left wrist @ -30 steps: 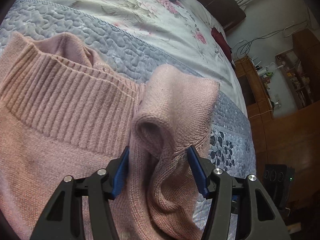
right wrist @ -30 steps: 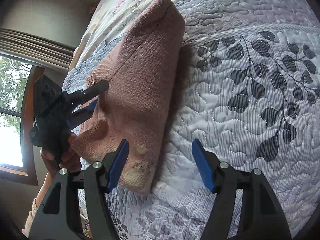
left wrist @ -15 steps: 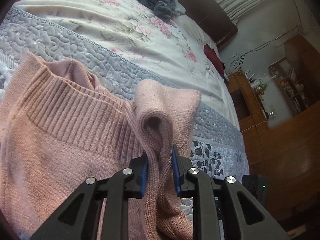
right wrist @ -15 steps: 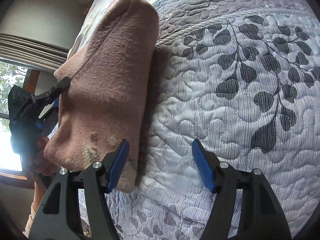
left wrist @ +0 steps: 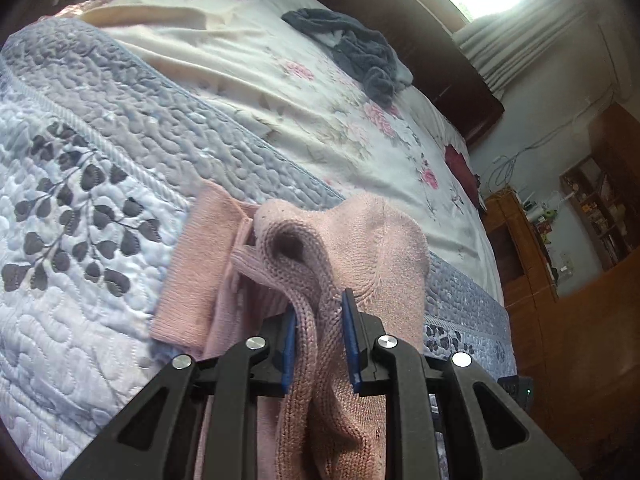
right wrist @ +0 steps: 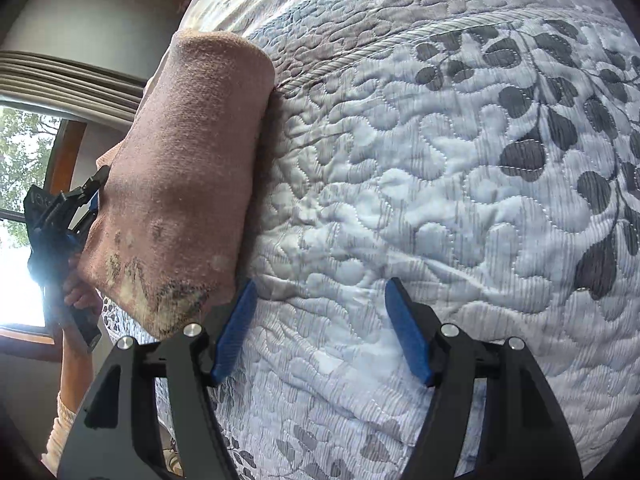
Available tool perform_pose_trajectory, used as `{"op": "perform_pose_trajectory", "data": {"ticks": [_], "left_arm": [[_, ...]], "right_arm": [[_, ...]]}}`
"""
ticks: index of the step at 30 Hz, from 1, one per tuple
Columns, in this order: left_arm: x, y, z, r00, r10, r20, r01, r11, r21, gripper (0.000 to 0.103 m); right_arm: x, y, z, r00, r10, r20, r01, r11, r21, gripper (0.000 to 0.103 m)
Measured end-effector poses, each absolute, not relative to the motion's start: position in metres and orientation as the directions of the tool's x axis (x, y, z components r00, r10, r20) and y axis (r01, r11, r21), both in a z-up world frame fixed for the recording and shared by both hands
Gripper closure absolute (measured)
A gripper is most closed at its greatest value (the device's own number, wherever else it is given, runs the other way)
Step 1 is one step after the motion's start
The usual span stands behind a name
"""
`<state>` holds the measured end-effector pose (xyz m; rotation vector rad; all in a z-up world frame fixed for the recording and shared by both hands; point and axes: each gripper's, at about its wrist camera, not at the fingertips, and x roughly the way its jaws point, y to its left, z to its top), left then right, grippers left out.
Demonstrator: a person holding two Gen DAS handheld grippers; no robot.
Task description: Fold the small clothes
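Note:
A pink knitted sweater (left wrist: pixel 384 248) hangs bunched in front of the left wrist camera, lifted off the quilted bedspread (left wrist: pixel 92 208). My left gripper (left wrist: pixel 320 332) is shut on a rolled fold of its knit. In the right wrist view the same sweater (right wrist: pixel 188 168) stands up as a folded slab at the left, with a pale stained patch at its lower corner. The left gripper (right wrist: pixel 80 204) shows behind it, held by a hand. My right gripper (right wrist: pixel 320 320) is open over the bare quilt, just right of the sweater, with nothing between its fingers.
A dark grey garment (left wrist: pixel 360 52) lies crumpled far up the floral sheet (left wrist: pixel 304 92), by the dark headboard (left wrist: pixel 440 52). Wooden shelves and cabinets (left wrist: pixel 560 240) stand beyond the bed's right edge. A window (right wrist: pixel 20 184) is at the left in the right wrist view.
My left gripper shut on the sweater's fold and lifted it, so the ribbed part dropped out of view and more quilt shows. The sweater drew away left of the open right gripper.

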<state>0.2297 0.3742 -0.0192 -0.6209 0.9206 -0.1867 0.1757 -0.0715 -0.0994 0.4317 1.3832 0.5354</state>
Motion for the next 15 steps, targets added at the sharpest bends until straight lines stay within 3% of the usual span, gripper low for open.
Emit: {"op": "perform_pose_trajectory", "data": {"ticks": [7, 15], "left_arm": [[0.229, 0.396, -0.069, 0.525, -0.383, -0.76, -0.144, 0.84, -0.523, 0.082], [0.227, 0.4, -0.075, 0.533, -0.387, -0.752, -0.138, 0.838, -0.528, 0.082]], "right_arm": [[0.172, -0.036, -0.097, 0.06, 0.619, -0.783, -0.154, 0.781, 0.606, 0.036], [0.169, -0.003, -0.091, 0.028, 0.644, -0.764, -0.191, 0.754, 0.629, 0.036]]}}
